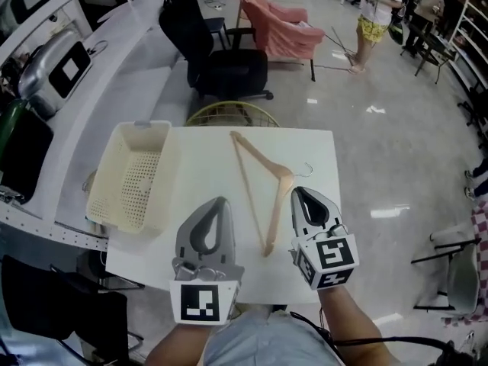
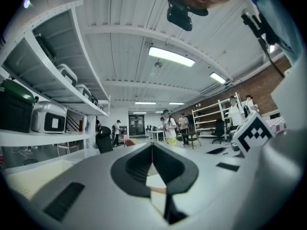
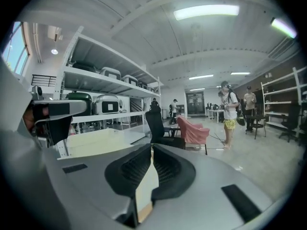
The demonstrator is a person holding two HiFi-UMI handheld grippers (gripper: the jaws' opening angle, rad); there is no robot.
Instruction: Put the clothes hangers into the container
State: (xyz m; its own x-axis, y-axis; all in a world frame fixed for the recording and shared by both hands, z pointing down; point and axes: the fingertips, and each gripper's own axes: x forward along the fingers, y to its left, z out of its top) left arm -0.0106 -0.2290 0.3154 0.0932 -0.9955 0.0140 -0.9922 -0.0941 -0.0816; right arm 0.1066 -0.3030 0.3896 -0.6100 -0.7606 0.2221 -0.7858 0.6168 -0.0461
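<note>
At the near edge of the white worktop (image 1: pixel 200 166), 2 closed hand-held grippers flank 1 wooden hanger (image 1: pixel 258 175).

Nearest, the left hand-held gripper (image 1: pixel 221 201) sits just left of the hanger's lower end, its jaws pressed together with nothing between them. The right hand-held gripper (image 1: pixel 297 192) sits just right of the hanger, also closed and empty, and neither touches it. The hanger lies flat on the worktop, its metal hook pointing right. Left of the hanger and apart from it, the cream perforated container (image 1: pixel 131 181) rests by the worktop's left edge. Beyond the hanger come a round yellow wire basket (image 1: pixel 232 114), a black office chair (image 1: pixel 221 67) and, farthest, a pink armchair (image 1: pixel 282 29).
</note>
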